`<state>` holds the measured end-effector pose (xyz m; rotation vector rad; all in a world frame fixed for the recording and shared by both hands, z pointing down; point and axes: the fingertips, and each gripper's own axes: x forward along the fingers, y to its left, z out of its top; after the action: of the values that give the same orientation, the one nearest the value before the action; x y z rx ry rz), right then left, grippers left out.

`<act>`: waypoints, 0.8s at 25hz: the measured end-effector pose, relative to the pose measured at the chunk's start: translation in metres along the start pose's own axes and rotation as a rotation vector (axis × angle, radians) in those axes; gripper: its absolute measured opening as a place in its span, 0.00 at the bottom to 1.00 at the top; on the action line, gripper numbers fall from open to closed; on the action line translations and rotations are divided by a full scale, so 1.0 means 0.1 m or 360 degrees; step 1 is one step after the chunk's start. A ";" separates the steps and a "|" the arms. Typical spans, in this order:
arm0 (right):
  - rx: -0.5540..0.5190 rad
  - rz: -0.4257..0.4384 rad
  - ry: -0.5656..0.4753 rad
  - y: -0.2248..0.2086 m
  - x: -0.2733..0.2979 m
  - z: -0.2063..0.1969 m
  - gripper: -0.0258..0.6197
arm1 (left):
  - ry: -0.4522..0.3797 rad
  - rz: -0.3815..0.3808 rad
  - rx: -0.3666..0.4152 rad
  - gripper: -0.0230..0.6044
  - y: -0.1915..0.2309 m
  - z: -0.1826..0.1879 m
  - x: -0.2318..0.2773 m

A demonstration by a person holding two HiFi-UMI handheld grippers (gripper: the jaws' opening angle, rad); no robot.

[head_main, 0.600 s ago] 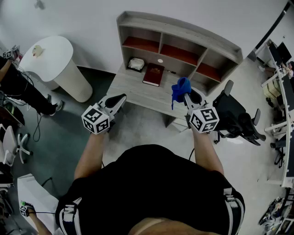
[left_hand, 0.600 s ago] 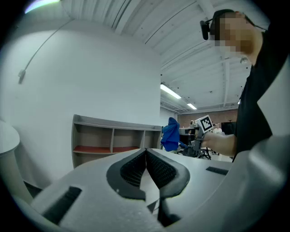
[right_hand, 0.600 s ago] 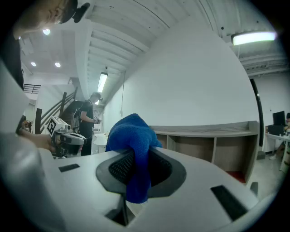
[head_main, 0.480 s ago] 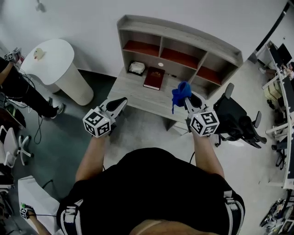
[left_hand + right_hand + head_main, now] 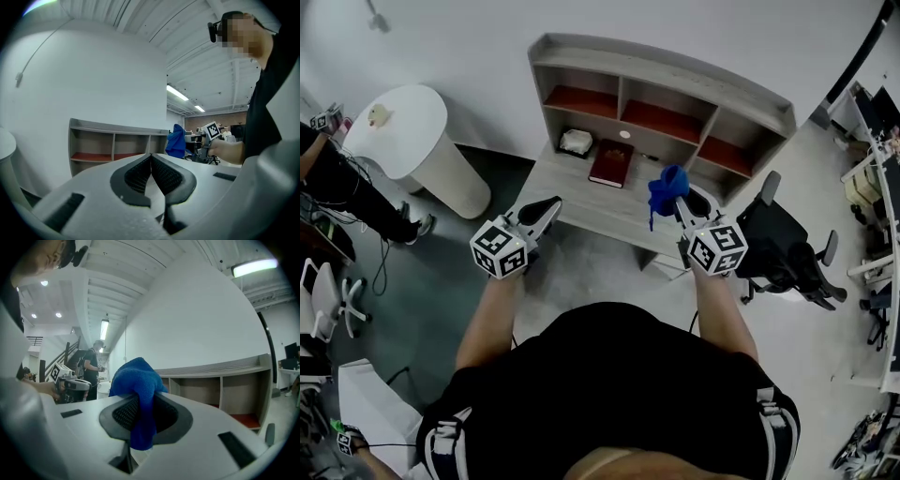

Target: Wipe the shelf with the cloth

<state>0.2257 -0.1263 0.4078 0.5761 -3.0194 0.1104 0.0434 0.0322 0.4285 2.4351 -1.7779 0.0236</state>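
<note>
- The right gripper [image 5: 140,414] had its jaws clamped on the blue cloth [image 5: 135,380]. The cloth bunched above the pads and a tail hung down between them.
- In the head view, that gripper was held out at about 1 o'clock from the person. The cloth was in the air in front of the shelf [image 5: 660,92] and not touching it.
- The left gripper [image 5: 151,163] had its jaws pressed together with nothing between them. It pointed out at about 11 o'clock, short of the desk edge.
- The shelf stood at 12 o'clock against the white wall. It was a grey unit with three open compartments whose floors were red.
- On the desk top [image 5: 577,192] below the compartments lay a dark red book [image 5: 610,161]. A pale bundled object [image 5: 576,142] sat just beside it at its 10 o'clock.
- A round white table [image 5: 405,127] stood at 10 o'clock, well apart from the desk.
- A black office chair [image 5: 787,246] stood at 2 o'clock, near the desk's right end.
</note>
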 end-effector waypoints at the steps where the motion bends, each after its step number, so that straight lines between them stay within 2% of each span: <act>1: 0.0001 0.0009 -0.0001 -0.03 0.01 0.00 0.13 | -0.0002 0.0011 -0.0004 0.07 0.01 0.00 0.04; 6: 0.0011 0.0034 0.0001 -0.19 0.01 -0.01 0.13 | 0.0006 -0.0001 0.0010 0.07 -0.09 0.01 0.22; 10: 0.0024 0.0068 -0.0013 -0.22 0.08 0.03 0.13 | 0.0026 0.0034 0.0003 0.07 -0.03 -0.02 0.25; 20: -0.0023 0.0096 0.0001 -0.27 0.32 0.12 0.13 | -0.0028 0.0009 0.0020 0.07 0.09 -0.01 0.28</act>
<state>0.2048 -0.1638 0.3997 0.4839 -3.0349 0.0914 0.0434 0.0035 0.4330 2.4465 -1.7971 0.0135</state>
